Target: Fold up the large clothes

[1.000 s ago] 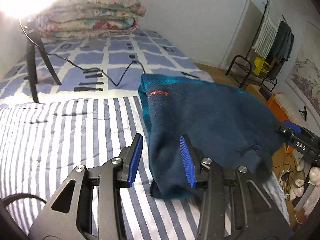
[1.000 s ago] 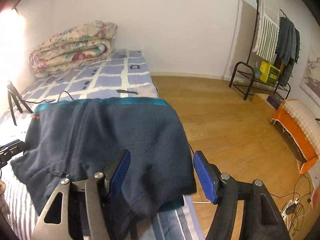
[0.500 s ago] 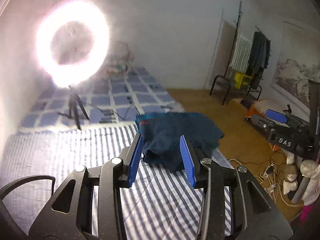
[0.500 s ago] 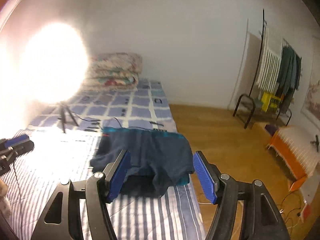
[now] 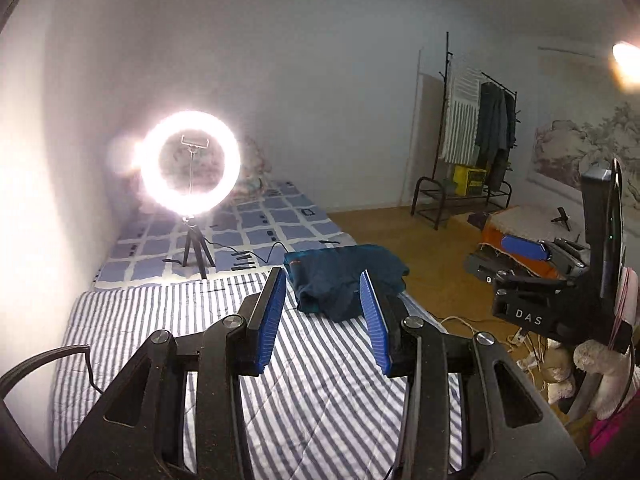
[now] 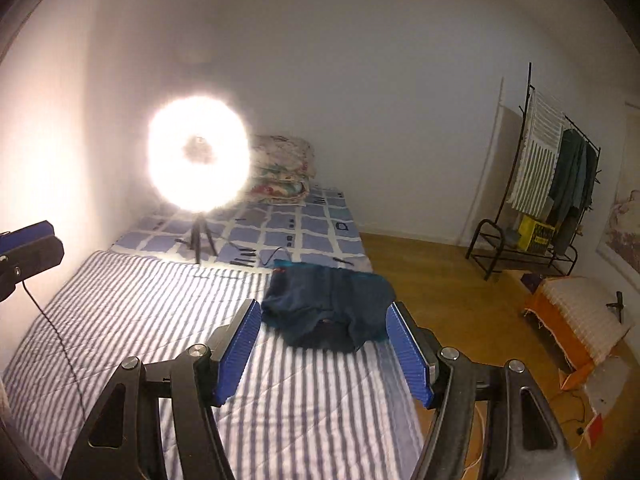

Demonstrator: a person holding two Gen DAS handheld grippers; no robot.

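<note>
On the bed point(image 6: 120, 340): dark blue fleece garment point(image 6: 332, 304) lies folded in a thick bundle at the right edge of the striped cover, teal trim and a small red mark showing.
Left gripper point(image 5: 322, 320): jaws parted, nothing between them.
Right gripper point(image 6: 324, 350): jaws wide, empty.
Change: a second ago both grippers hung close over the garment; now they stand well back and higher, ring light point(image 5: 190, 162) in view.
Writing: "DAS" on the right gripper's body.
</note>
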